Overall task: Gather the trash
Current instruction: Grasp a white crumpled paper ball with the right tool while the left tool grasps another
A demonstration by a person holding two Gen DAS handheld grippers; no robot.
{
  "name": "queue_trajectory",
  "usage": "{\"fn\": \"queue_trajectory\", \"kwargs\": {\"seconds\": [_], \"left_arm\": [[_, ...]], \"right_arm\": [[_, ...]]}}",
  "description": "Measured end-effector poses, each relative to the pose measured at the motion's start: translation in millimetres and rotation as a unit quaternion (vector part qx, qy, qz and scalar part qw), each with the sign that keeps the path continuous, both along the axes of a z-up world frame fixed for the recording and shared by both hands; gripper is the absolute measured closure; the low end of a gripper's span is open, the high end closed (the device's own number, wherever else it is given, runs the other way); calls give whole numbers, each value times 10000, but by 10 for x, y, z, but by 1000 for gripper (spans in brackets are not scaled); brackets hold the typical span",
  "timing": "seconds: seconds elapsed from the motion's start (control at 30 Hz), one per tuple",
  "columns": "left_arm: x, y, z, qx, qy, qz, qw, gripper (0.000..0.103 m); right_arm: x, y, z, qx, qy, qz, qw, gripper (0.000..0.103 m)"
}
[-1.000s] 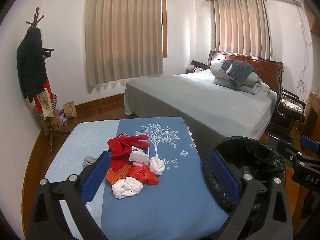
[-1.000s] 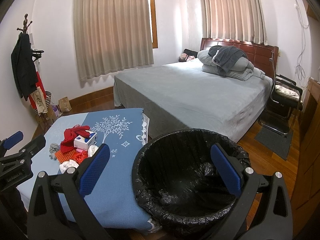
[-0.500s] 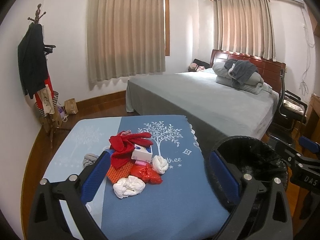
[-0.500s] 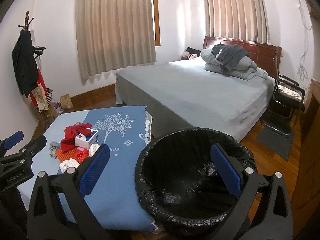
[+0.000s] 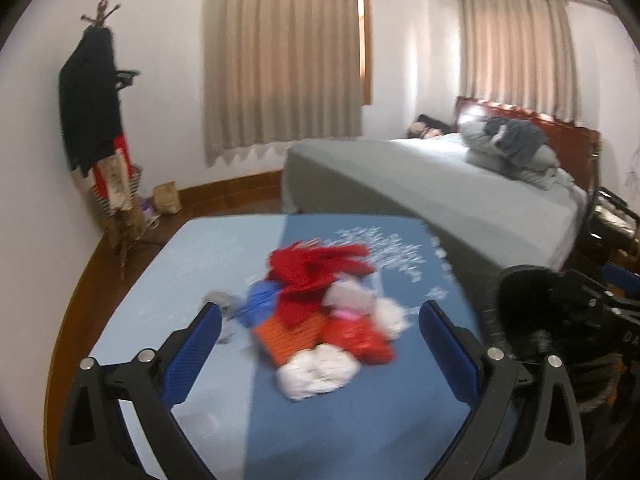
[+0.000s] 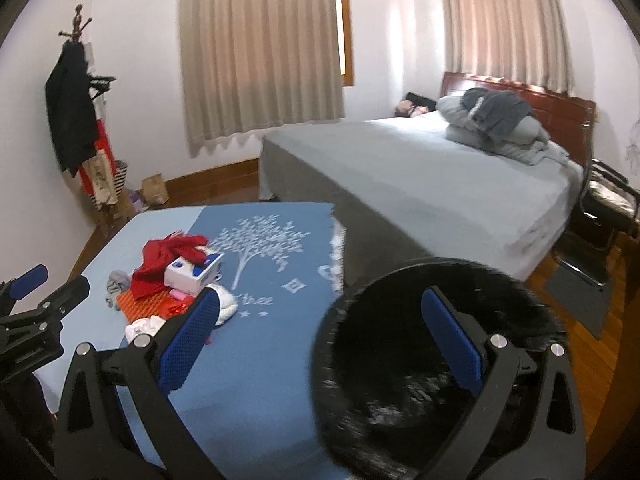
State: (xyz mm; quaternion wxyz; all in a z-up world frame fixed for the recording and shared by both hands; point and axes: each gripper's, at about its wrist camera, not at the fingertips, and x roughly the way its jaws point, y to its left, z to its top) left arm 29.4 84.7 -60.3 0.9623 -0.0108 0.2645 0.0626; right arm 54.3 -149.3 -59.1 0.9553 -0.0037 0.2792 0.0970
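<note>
A pile of trash lies on the blue table (image 5: 344, 432): a red cloth (image 5: 316, 272), a white and blue box (image 6: 194, 270), an orange mesh piece (image 5: 292, 334), red wrapper (image 5: 360, 338) and white crumpled tissues (image 5: 316, 372). My left gripper (image 5: 320, 344) is open and empty, its blue pads either side of the pile, short of it. My right gripper (image 6: 320, 340) is open and empty above the black-lined trash bin (image 6: 436, 364), which stands right of the table. The left view is blurred.
A grey bed (image 6: 420, 184) with folded bedding (image 6: 496, 124) stands behind the table and bin. A coat rack (image 5: 96, 120) with clothes stands at the left wall. A black chair (image 6: 600, 208) is at the right. A grey rag (image 6: 118, 282) lies left of the pile.
My left gripper has moved forward and left toward the pile, which now sits between its fingers. My right gripper has shifted left, so the bin sits further right in its view.
</note>
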Motion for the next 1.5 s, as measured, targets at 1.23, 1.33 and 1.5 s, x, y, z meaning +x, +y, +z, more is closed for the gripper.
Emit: {"fn": "queue_trajectory", "kwargs": {"seconds": [1.23,1.33,1.5], "left_arm": [[545,697,-836,58,642,644,9958,6],[536,676,-836,43,665,615,9959,6],[509,560,-830,-2,678,431,9968,6]], "right_arm": [[1125,1262,-1198,64,1512,1557,9761,62],[1118,1165,-1142,285,1544,1553,9753,65],[1022,999,-1049,209,1341,1334,9817,65]]}}
